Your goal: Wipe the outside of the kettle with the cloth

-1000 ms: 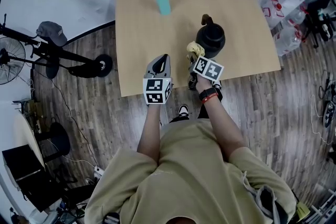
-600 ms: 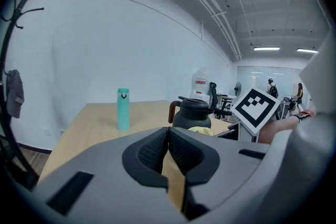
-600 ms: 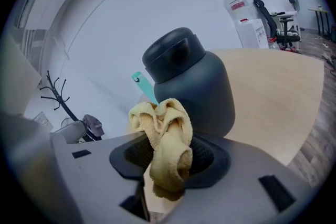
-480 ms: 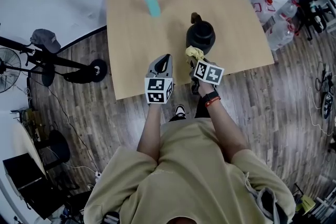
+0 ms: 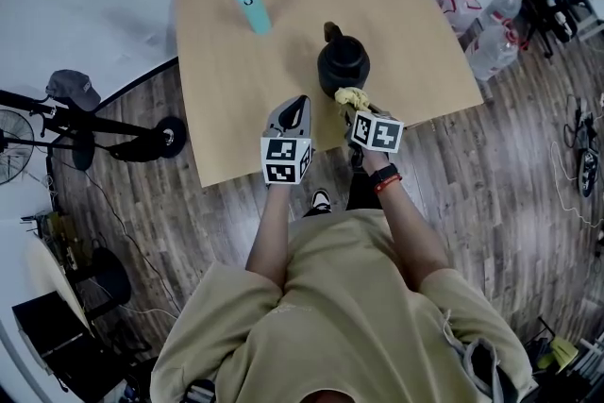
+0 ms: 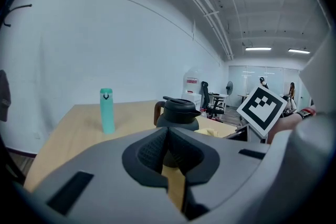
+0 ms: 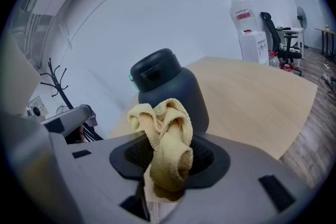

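Note:
A black kettle (image 5: pixel 343 63) with a brown handle stands on the wooden table (image 5: pixel 283 5) near its front edge. My right gripper (image 5: pixel 355 105) is shut on a bunched yellow cloth (image 5: pixel 352 96), held just in front of the kettle's near side. In the right gripper view the cloth (image 7: pixel 165 139) sticks up between the jaws with the kettle (image 7: pixel 170 92) close behind it. My left gripper (image 5: pixel 291 111) hovers over the table's front edge, left of the kettle, shut with nothing in it. In the left gripper view the kettle (image 6: pixel 176 113) is seen ahead beyond the closed jaws.
A teal bottle (image 5: pixel 252 7) stands upright at the table's far left, also in the left gripper view as the bottle (image 6: pixel 107 110). On the floor are a fan stand (image 5: pixel 113 127) at left and water jugs (image 5: pixel 491 42) at right.
The head view has shifted, so the table and kettle sit higher and further left in frame. The cloth in my right gripper stays close to the kettle's near side. The left gripper holds its place.

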`<state>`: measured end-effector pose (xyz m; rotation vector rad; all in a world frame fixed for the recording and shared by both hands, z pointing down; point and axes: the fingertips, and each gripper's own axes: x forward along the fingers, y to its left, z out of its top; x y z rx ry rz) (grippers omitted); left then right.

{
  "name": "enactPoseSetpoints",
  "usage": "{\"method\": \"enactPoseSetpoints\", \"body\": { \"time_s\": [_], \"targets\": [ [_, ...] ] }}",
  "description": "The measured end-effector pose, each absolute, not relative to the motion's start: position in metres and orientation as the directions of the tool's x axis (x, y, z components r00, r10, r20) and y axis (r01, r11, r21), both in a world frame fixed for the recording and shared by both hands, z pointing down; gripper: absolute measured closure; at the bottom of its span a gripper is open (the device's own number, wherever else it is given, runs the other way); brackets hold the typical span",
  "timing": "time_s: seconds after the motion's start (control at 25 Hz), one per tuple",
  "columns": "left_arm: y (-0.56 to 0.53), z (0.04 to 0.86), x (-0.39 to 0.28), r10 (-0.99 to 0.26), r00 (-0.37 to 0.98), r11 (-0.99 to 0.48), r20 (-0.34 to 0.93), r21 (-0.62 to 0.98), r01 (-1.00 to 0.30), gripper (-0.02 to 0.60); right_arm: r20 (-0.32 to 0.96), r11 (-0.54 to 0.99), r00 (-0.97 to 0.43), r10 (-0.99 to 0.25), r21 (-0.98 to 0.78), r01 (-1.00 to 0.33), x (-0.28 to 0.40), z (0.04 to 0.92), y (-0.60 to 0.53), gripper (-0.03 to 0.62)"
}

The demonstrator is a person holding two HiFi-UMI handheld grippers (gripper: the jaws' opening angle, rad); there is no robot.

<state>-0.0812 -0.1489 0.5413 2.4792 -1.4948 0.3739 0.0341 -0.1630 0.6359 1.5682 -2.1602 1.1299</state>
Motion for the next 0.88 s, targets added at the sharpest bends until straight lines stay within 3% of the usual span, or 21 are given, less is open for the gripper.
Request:
{"method": "enactPoseSetpoints", "body": {
  "time_s": [0.36, 0.88],
  "targets": [
    [-0.161, 0.544, -0.052, -0.812, 0.481, -0.492, 0.331, 0.054, -0.869, 0.557, 0.632, 0.153, -0.342, -0.695, -0.334, -0.930, 0.085, 0.640, -0.180, 0.422],
    [-0.190, 0.551, -0.041, -0.825, 0.438, -0.455, 0.356, 0.041, -0.890, 0.557, 0.702, 0.337, -0.295, -0.648, -0.084, -0.938, 0.129, 0.646, -0.236, 0.423]
  ]
}}
